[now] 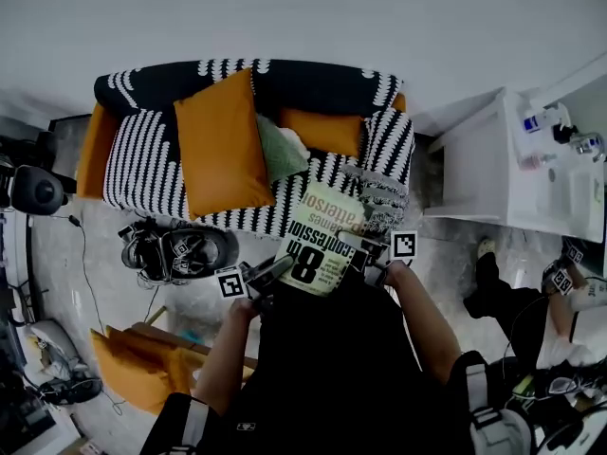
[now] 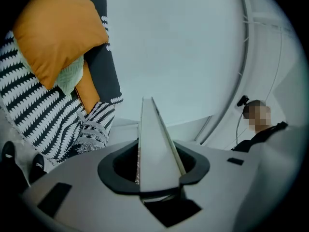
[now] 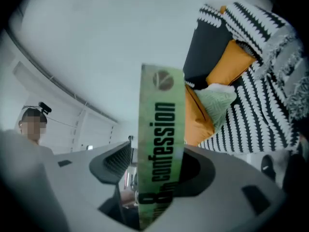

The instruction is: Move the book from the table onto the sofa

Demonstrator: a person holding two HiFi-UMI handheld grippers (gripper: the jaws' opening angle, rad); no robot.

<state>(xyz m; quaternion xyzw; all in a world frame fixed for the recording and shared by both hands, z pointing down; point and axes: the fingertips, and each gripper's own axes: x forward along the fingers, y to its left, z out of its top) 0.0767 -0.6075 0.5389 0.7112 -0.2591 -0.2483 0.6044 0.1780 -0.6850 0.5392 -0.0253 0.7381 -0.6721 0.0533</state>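
Note:
A green-and-cream paperback book (image 1: 322,245) hangs in the air at the front edge of the black-and-white patterned sofa (image 1: 142,164), between both grippers. My left gripper (image 1: 275,275) is shut on its lower left side; in the left gripper view the pale page edge (image 2: 157,144) is clamped between the dark pads (image 2: 190,170). My right gripper (image 1: 365,256) is at the book's right side. In the right gripper view the green spine (image 3: 161,144) stands between the jaws, with a gap showing beside the left pad (image 3: 113,161), so that gripper (image 3: 154,170) is open.
On the sofa lie a large orange cushion (image 1: 223,145), a pale green one (image 1: 280,150) and a smaller orange one (image 1: 322,131). A white table (image 1: 474,173) stands to the right. Black gear (image 1: 180,249) and an orange cushion (image 1: 133,373) lie on the floor at the left.

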